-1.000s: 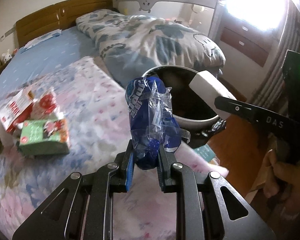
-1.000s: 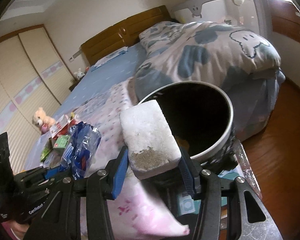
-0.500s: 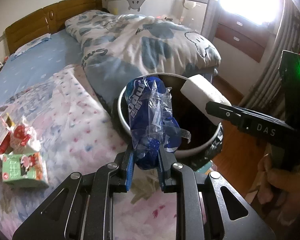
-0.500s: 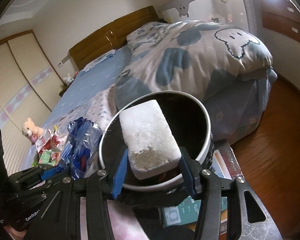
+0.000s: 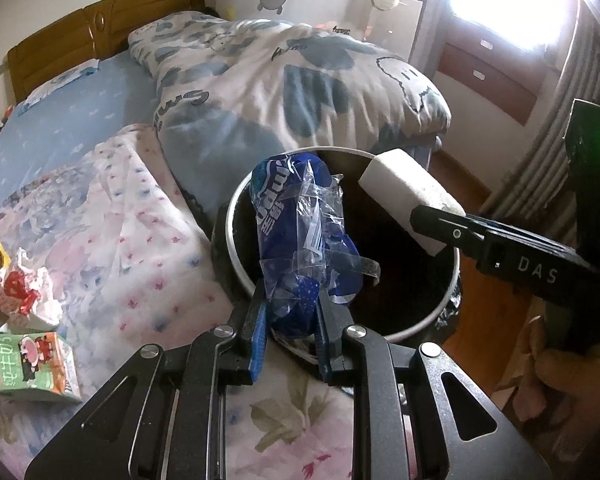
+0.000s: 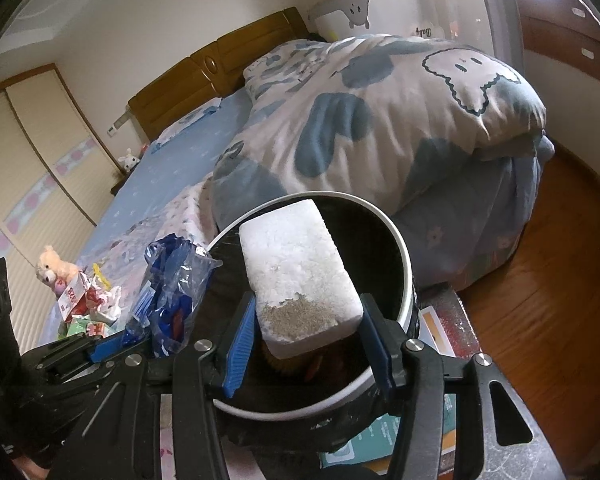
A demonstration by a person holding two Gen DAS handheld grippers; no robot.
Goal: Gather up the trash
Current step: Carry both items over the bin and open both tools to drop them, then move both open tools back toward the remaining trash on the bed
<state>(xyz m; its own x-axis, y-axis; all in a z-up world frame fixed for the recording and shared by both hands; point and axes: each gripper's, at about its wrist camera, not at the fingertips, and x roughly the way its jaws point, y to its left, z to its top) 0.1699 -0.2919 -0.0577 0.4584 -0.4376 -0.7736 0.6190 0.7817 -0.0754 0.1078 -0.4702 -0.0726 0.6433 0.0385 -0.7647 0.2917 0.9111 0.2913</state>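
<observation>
My left gripper (image 5: pixel 290 304) is shut on a crumpled blue snack wrapper (image 5: pixel 300 236), which stands up over the near left rim of a round black-lined trash bin (image 5: pixel 236 216). My right gripper (image 6: pixel 306 320) is shut on a white foam block (image 6: pixel 296 264) with a gritty patch on its near end. It holds the block above the bin's mouth (image 6: pixel 406 264). In the left wrist view the foam block (image 5: pixel 404 192) hangs over the bin's right side. From the right wrist the wrapper (image 6: pixel 176 284) shows at the left, beside the bin.
A green milk carton (image 5: pixel 32 364) and red-and-white crumpled packets (image 5: pixel 16 300) lie on the flowered bedspread at the left. A bulky blue-and-white quilt (image 5: pixel 300 80) lies behind the bin. Wooden floor (image 6: pixel 540 280) lies to the right. A person's hand (image 5: pixel 560 368) holds the right gripper.
Both grippers have moved toward the bin with their loads, so the bin's mouth now lies right under the wrapper and the foam block. The packets on the bed slid leftward in view.
</observation>
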